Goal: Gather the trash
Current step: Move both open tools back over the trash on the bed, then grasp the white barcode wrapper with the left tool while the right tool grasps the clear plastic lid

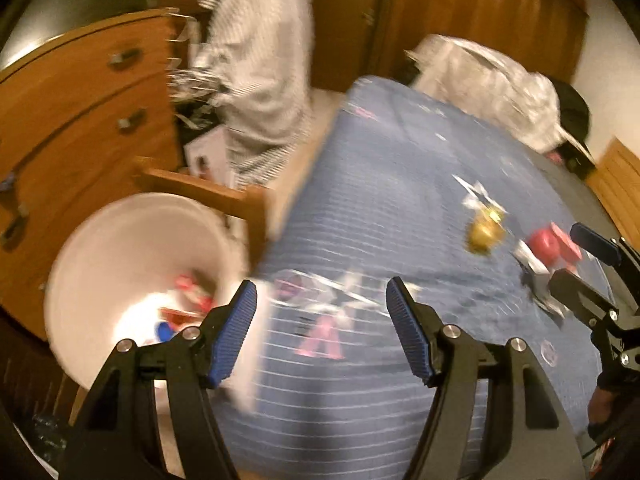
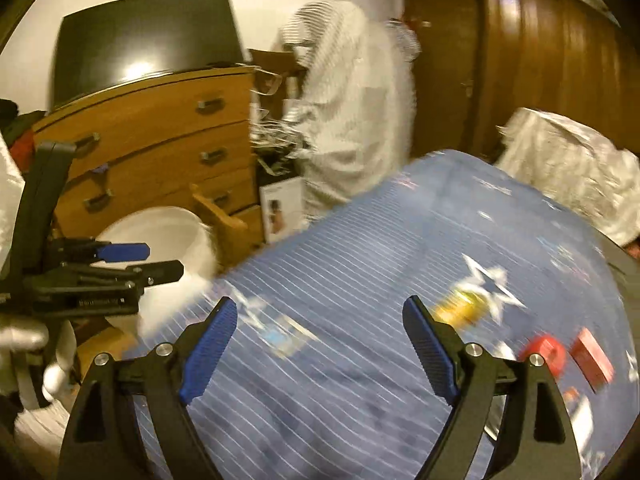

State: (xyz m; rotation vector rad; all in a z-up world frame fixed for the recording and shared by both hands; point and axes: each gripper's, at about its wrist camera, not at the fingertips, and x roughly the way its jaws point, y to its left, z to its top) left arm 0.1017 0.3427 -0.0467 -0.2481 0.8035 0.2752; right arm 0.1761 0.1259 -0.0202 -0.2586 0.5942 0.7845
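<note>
My left gripper [image 1: 322, 320] is open and empty above the near edge of a bed with a blue starred cover [image 1: 400, 184]. A white bin [image 1: 120, 256] stands left of the bed with red and blue wrappers [image 1: 188, 300] in it. On the cover at the right lie a gold wrapper [image 1: 484, 232] and red packets [image 1: 548, 244]. My right gripper [image 2: 320, 344] is open and empty over the cover [image 2: 360, 260]; it also shows at the right edge of the left wrist view [image 1: 580, 264]. The gold wrapper [image 2: 460, 306], red packets [image 2: 568, 354] and bin [image 2: 160, 232] show in the right wrist view. Both views are blurred.
A wooden chest of drawers [image 2: 152, 144] with a dark screen [image 2: 140, 40] on it stands behind the bin. Striped white clothes [image 2: 352, 112] hang by a dark wooden wardrobe [image 2: 540, 60]. A white crumpled heap [image 2: 572, 176] lies at the bed's far end.
</note>
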